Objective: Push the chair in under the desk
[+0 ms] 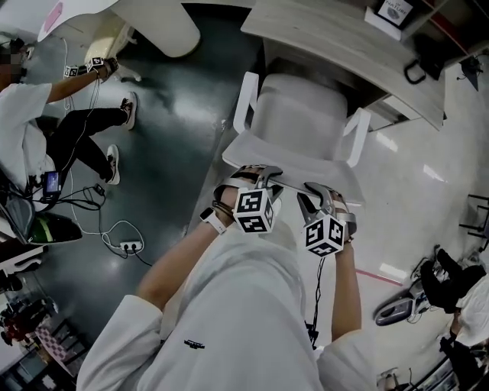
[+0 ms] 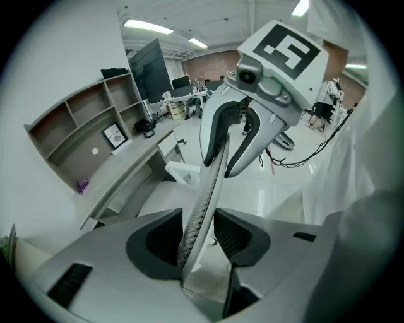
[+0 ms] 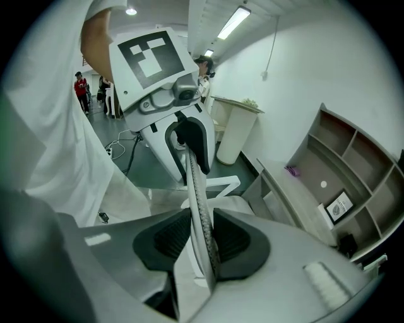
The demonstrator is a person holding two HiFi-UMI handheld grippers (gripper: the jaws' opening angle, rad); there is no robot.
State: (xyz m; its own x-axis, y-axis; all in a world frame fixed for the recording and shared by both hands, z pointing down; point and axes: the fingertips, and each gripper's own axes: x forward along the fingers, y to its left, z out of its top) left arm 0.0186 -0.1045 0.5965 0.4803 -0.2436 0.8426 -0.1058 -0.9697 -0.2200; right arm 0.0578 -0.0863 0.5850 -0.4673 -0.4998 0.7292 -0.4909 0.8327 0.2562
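Note:
A white chair (image 1: pixel 294 114) stands with its seat facing the pale wooden desk (image 1: pixel 344 38), the front of the seat just under the desk's edge. The chair's thin mesh backrest (image 1: pixel 290 174) is nearest me. My left gripper (image 1: pixel 256 176) clamps the backrest's top edge on the left, and my right gripper (image 1: pixel 321 197) clamps it on the right. The left gripper view has the backrest edge (image 2: pixel 203 195) running up between the pads of the left gripper (image 2: pixel 201 234), with the right gripper (image 2: pixel 222 158) beyond. In the right gripper view the backrest (image 3: pixel 197 195) sits between the pads of the right gripper (image 3: pixel 203 243).
A person (image 1: pixel 46 130) sits on the dark floor at the left, with cables and a power strip (image 1: pixel 130 246) nearby. A framed picture (image 1: pixel 393 11) stands on the desk. Wall shelves (image 2: pixel 88 126) rise behind the desk. Some equipment (image 1: pixel 397 305) lies on the floor at the right.

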